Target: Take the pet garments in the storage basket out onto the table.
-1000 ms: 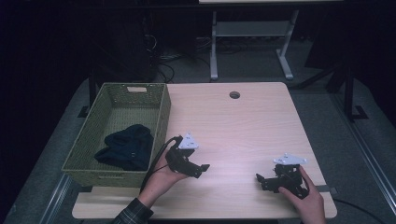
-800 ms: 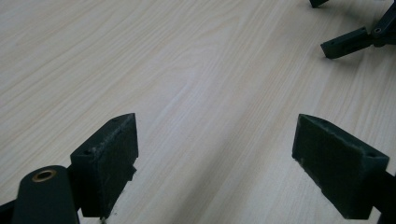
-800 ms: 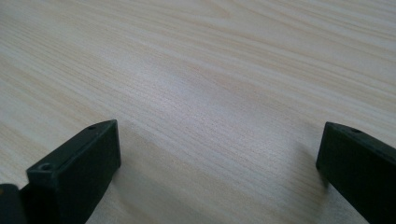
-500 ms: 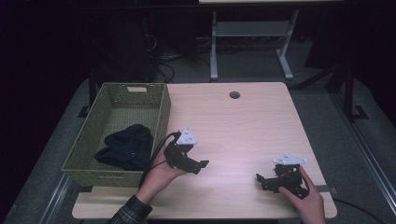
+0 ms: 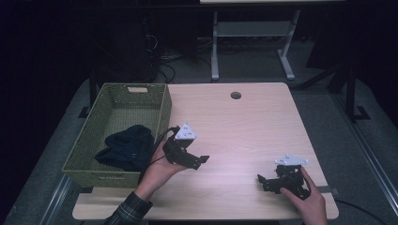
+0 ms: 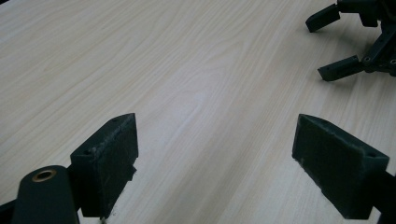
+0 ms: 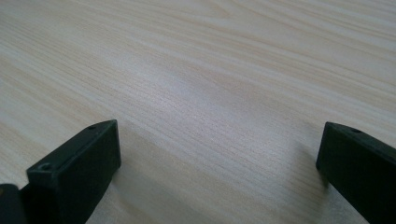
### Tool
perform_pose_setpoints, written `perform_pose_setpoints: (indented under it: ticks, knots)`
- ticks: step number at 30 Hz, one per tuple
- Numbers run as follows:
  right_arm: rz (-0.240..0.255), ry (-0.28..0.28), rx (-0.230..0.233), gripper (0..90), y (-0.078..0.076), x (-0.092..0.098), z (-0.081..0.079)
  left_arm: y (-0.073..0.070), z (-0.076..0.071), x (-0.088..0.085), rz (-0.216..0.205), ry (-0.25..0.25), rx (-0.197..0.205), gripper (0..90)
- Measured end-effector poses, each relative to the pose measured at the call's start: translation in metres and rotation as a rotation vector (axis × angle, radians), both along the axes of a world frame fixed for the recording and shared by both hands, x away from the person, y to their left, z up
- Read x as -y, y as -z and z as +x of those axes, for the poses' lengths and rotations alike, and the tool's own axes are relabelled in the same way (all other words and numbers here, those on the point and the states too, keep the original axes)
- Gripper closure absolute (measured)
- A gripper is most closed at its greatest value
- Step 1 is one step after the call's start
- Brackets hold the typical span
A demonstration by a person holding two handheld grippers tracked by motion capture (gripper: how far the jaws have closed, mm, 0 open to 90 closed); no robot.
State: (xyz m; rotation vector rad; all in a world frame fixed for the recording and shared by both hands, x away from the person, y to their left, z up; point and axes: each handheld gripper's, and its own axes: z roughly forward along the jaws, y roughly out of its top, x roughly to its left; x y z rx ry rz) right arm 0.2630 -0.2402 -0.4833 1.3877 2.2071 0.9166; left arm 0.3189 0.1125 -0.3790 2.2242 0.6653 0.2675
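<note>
Left gripper [image 5: 199, 159] apart, mid-frame, empty | right gripper [image 5: 265, 180] apart, lower right | dark cloth [image 5: 126, 147] in basket [image 5: 162, 117], left: I judge it soft, light; I'd pinch a raised fold.

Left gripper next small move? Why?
Probably swing the left gripper left over the green basket rim toward the dark cloth. Its fingers stand open with nothing between them above bare table, and the cloth lies nearest it; the right gripper sits open far across the table.
</note>
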Motion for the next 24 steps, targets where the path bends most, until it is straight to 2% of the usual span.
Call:
perform_pose_setpoints:
  ticks: [8, 24]
  knots:
    - [0.000, 0.000, 0.001, 0.0, 0.000, 0.000, 0.000, -0.008, 0.006, -0.004, 0.008, 0.005, -0.006, 14.0]
    - [-0.001, -0.006, 0.001, 0.0, 0.000, 0.000, 0.000, -0.022, 0.011, -0.029, -0.019, -0.050, 0.013, 14.1]
